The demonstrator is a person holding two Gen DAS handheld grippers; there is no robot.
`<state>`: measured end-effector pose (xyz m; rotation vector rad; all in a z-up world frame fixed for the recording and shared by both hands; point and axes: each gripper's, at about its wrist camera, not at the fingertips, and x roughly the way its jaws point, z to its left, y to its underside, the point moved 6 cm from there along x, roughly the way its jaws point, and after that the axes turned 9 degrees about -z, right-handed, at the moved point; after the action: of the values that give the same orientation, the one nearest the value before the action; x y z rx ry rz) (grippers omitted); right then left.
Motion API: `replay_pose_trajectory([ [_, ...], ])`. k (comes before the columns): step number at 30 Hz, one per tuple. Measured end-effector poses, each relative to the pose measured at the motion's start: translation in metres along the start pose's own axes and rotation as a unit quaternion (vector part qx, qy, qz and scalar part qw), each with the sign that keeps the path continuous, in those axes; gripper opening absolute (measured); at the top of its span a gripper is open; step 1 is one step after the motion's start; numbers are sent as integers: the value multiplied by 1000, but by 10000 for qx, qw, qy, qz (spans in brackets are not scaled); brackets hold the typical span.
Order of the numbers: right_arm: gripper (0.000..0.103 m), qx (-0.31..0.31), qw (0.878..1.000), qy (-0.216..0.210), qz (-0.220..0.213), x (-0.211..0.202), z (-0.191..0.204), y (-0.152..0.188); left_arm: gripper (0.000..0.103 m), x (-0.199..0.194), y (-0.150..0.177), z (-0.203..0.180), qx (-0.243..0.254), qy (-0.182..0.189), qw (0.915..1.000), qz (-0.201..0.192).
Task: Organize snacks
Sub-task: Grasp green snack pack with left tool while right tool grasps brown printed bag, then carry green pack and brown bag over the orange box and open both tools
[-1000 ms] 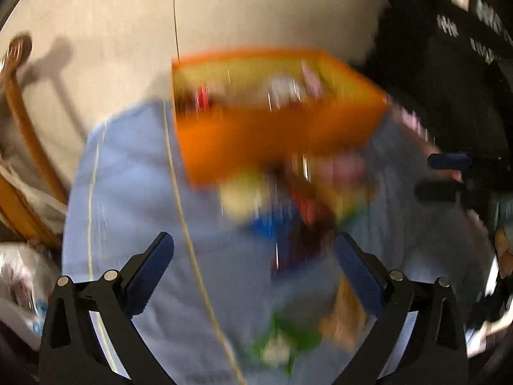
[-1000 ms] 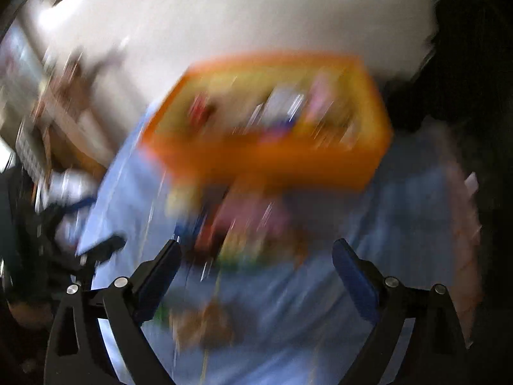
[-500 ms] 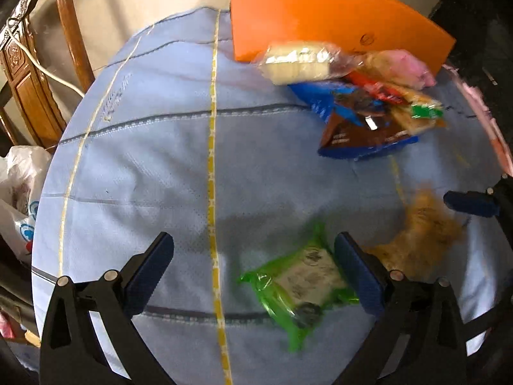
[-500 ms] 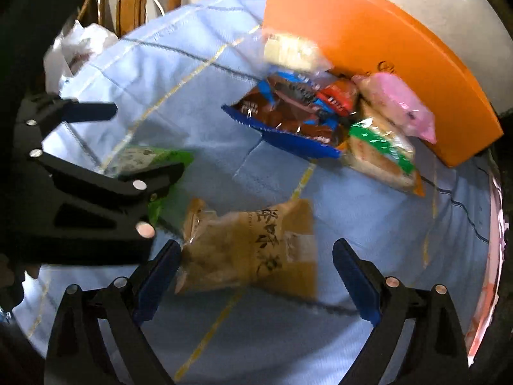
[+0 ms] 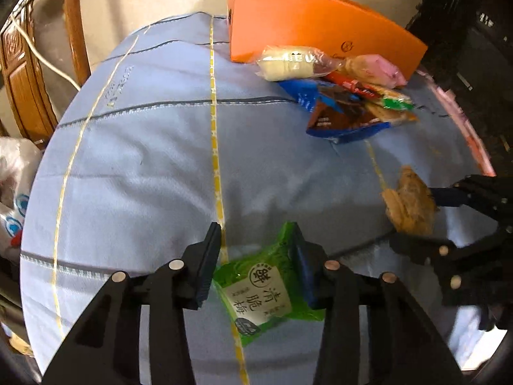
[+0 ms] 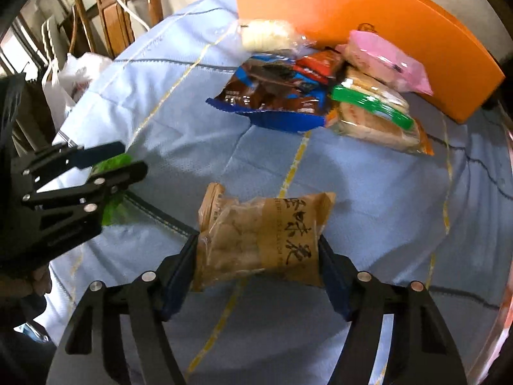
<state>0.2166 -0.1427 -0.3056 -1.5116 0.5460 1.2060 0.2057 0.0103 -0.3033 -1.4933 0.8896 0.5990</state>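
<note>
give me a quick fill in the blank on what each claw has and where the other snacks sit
The left claw is closed on the ____ packet.
The right claw grips a ____ packet.
The remaining snacks are piled against the ____ box.
The tablecloth is light ____ with yellow stripes.

Missing words: green; brown; orange; blue

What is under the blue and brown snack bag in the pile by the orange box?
The blue and brown bag lies mostly on the blue tablecloth. A red packet overlaps its far edge. Whether anything lies beneath it cannot be seen.
</note>
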Motion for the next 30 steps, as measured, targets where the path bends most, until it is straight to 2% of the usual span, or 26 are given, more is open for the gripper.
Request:
replay_pose_trajectory([
  [9,71,353,9983,-192,-419,-40,-15,6,41,-31,-9,-5,-270,429,9984,-233],
  [10,71,372,9981,-204,-453,-35,-14,2,41,-34,-12,-7,-274,473,9982,-267],
  [18,71,526,9944,-141,-906,-82,-25,-12,41,-59,-37,-32,-131,726,9957,-564],
  [25,71,736,9867,55,-1447,-130,-46,-50,41,-78,-85,-45,-52,821,9922,-936],
  [30,71,855,9781,239,-1883,-164,-73,-91,41,-86,-144,-52,-64,852,9880,-1288],
])
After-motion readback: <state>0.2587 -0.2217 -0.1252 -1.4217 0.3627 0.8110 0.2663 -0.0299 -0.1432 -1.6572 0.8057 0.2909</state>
